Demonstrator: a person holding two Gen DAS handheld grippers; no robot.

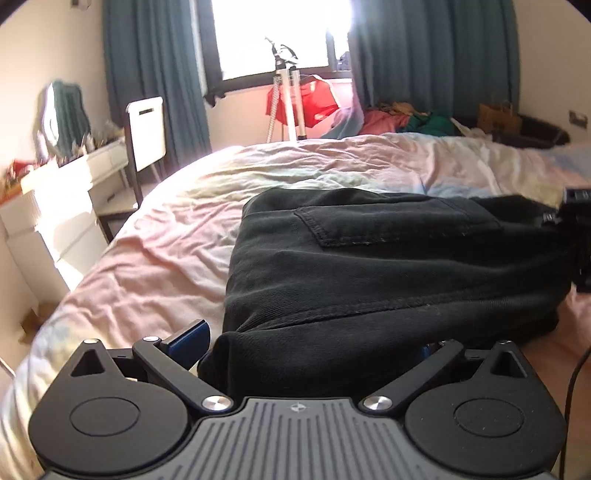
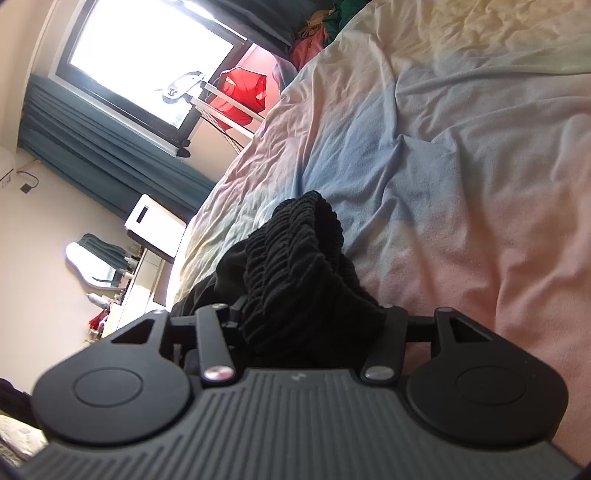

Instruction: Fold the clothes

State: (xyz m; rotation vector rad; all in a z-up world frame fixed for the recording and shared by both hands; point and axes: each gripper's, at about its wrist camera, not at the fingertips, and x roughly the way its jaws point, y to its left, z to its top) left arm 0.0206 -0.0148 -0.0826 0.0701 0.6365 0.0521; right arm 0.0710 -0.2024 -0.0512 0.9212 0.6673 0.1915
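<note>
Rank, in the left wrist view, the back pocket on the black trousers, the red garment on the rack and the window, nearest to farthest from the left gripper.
1. Back pocket, on the black trousers draped over the left gripper.
2. Red garment, beyond the bed, centre.
3. Window, behind it, top centre.

Black claw (image 1: 306, 343) linkages, silver screws, ribbed grey housing, blue pad

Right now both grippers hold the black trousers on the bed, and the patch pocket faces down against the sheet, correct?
Not quite. The left wrist view shows the patch pocket facing up on top of the black trousers, not against the sheet. The rest holds: the left gripper and right gripper both grip the fabric on the bed.
</note>
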